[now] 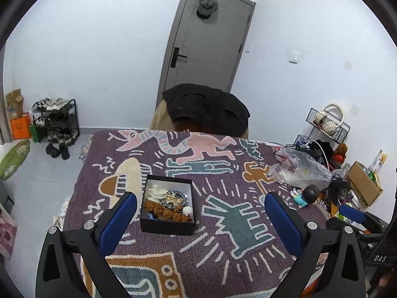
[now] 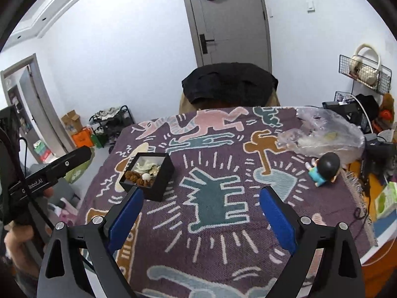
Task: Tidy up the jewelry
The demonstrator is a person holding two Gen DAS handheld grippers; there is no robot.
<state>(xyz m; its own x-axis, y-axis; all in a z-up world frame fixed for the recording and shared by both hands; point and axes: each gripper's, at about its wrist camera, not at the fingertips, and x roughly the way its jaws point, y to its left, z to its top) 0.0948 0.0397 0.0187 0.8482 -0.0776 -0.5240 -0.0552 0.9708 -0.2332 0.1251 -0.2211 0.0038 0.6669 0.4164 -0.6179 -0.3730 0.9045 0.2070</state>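
A black open box stands on the patterned purple cloth. It holds jewelry: brown beads, blue-grey beads, pale pieces and a white bead. My left gripper is open and empty, above the cloth, with its left finger just left of the box. In the right wrist view the box is at the left, beyond my left finger. My right gripper is open and empty over the teal dog figure.
A crumpled clear plastic bag and a small doll with a dark head lie at the cloth's right side. A chair with a black garment stands behind the table. Clutter and a wire rack are at the right.
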